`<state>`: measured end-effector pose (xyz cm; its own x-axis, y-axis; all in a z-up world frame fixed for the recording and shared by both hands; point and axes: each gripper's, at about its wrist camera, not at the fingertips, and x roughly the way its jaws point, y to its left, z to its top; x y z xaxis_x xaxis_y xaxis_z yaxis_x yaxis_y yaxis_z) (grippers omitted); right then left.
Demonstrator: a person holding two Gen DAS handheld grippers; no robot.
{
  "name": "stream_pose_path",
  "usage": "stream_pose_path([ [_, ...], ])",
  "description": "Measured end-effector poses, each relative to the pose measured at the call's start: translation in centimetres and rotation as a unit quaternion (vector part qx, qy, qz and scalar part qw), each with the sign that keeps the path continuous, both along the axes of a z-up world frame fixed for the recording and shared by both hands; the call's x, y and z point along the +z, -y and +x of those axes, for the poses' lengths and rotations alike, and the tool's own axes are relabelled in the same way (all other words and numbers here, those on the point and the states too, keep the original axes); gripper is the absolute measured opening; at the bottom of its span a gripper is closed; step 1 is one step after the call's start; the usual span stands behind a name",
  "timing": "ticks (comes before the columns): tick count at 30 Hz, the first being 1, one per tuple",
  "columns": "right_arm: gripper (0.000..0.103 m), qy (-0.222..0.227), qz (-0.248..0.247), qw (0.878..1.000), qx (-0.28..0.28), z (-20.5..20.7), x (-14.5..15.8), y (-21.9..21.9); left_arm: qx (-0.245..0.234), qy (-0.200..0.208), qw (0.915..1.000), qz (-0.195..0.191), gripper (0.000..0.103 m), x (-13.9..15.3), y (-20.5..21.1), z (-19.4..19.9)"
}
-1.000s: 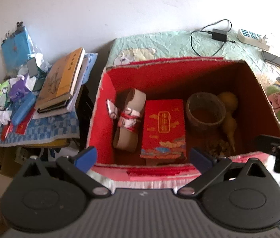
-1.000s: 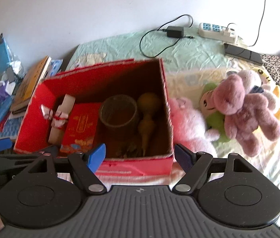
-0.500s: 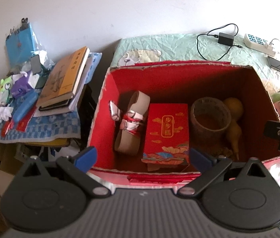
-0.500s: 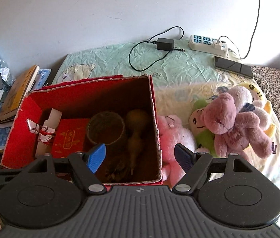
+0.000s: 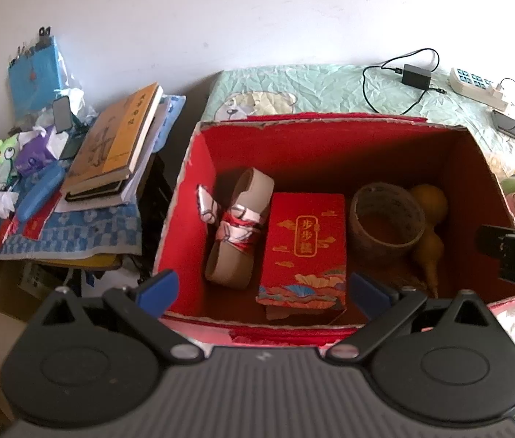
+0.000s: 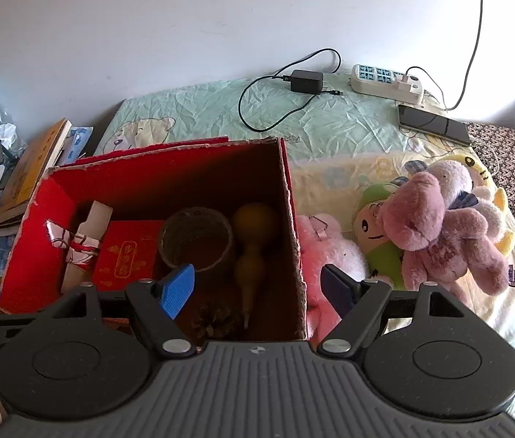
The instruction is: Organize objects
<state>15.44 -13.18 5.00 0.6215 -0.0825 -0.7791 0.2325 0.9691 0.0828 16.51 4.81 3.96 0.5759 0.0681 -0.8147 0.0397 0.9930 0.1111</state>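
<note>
An open red cardboard box stands on the bed. Inside lie a paper scroll tied with red string, a small red gift box, a woven basket, a yellow gourd and a pine cone. My left gripper hovers open above the box's near edge, holding nothing. My right gripper is open and empty over the box's right part. Pink, green and mauve plush toys lie right of the box.
A side table at the left carries stacked books, a blue case and small clutter. At the back of the bed lie a charger with cable, a power strip and a phone. A white wall is behind.
Both grippers have pulled back and up from the box, so more of the bed and wall shows. The box contents have not moved. Both grippers stay open.
</note>
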Motion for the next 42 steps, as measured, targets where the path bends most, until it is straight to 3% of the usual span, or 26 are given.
stream_pose_path([
  [21, 0.079, -0.004, 0.025, 1.0, -0.006, 2.8, -1.5, 0.4, 0.011, -0.02, 0.9997, 0.001, 0.1, -1.5, -1.0, 3.0],
  [32, 0.078, 0.041, 0.007, 0.999, 0.009, 3.6, -0.7, 0.0, 0.004, -0.028, 0.9996, 0.001, 0.1, -2.3, -1.0, 4.6],
  [42, 0.077, 0.02, 0.033, 0.999, 0.03, 4.5, -1.6, -0.5, 0.005, -0.036, 0.9993, 0.001, 0.1, -2.8, -1.0, 5.0],
])
